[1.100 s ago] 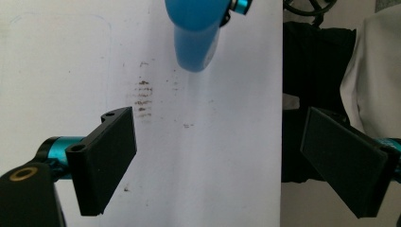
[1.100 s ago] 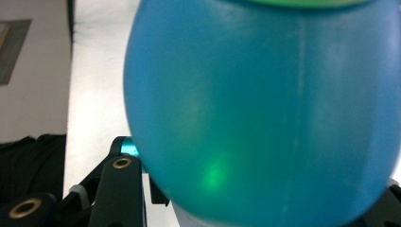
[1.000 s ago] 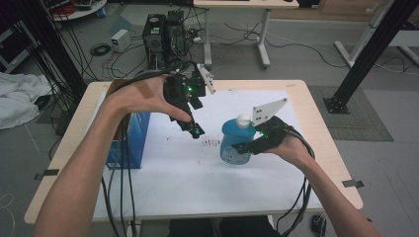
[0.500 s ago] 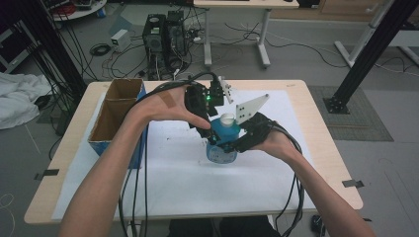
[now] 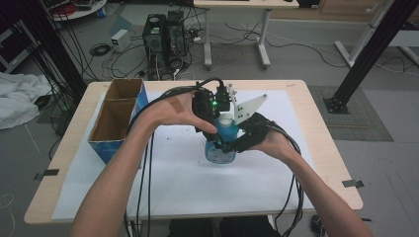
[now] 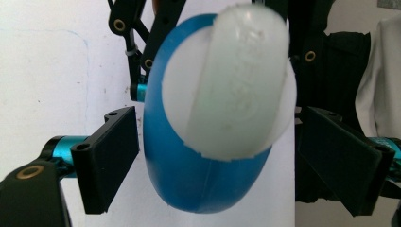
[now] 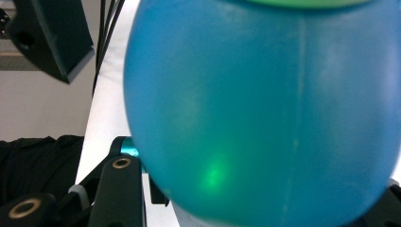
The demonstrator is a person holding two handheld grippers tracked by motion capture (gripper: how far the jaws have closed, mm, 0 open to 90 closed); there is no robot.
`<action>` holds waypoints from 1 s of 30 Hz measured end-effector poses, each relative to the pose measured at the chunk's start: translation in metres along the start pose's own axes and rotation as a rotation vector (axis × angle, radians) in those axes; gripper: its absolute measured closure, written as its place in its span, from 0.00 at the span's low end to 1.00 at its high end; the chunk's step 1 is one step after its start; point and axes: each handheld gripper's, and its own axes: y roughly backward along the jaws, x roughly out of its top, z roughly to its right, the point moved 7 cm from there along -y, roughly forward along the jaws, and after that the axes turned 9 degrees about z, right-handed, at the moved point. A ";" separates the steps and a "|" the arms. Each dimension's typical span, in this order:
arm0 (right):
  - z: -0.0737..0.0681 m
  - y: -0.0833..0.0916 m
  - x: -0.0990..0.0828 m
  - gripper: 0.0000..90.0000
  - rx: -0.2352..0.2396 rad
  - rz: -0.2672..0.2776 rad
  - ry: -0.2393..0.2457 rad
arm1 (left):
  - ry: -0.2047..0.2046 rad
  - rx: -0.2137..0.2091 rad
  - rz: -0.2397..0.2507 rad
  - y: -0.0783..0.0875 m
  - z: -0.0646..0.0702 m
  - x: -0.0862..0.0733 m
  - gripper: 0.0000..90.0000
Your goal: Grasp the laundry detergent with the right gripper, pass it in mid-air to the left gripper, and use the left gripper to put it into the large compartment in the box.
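- White paper [image 5: 163, 192] covers the wooden table [image 5: 326, 163], and all the action sits at its middle.
- Nearest us, both forearms reach in from the near edge and converge on one blue bottle [image 5: 220, 148], standing upright on the paper.
- Right gripper [image 5: 236, 144] comes in from the right, low and roughly level, clamped on the bottle's round belly; in the right gripper view the blue wall [image 7: 265, 113] crowds right up against its black links. My read: that hand is the anchor, keeping the bottle steady.
- Left gripper [image 5: 213, 129] arrives from above, wrist bent, pointing down over the white cap [image 6: 236, 80].
- Its jaws have just been closing a touch, yet they stand spread on either side of the cap with gaps showing, so nothing is pinched yet.
- Looks set up for a cap grab, holder below and worker on top.
- Farther left, an open cardboard box [image 5: 116, 116] waits near the table's left edge, well apart.
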 end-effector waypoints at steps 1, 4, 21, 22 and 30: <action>-0.001 0.000 0.000 0.52 0.001 -0.001 -0.005 | -0.003 0.006 0.003 0.000 0.000 0.001 0.15; -0.001 -0.002 0.000 0.52 0.002 -0.002 0.002 | 0.001 -0.002 0.008 0.000 0.000 0.000 0.20; -0.001 -0.007 -0.001 0.52 0.004 -0.001 -0.012 | 0.005 0.006 -0.004 -0.006 0.000 -0.002 0.24; -0.001 -0.007 -0.001 0.52 0.005 -0.001 -0.012 | 0.005 0.005 -0.007 -0.006 0.000 -0.002 0.24; -0.001 -0.009 -0.002 0.52 0.004 -0.002 -0.016 | -0.009 0.010 -0.016 -0.005 0.000 -0.002 0.31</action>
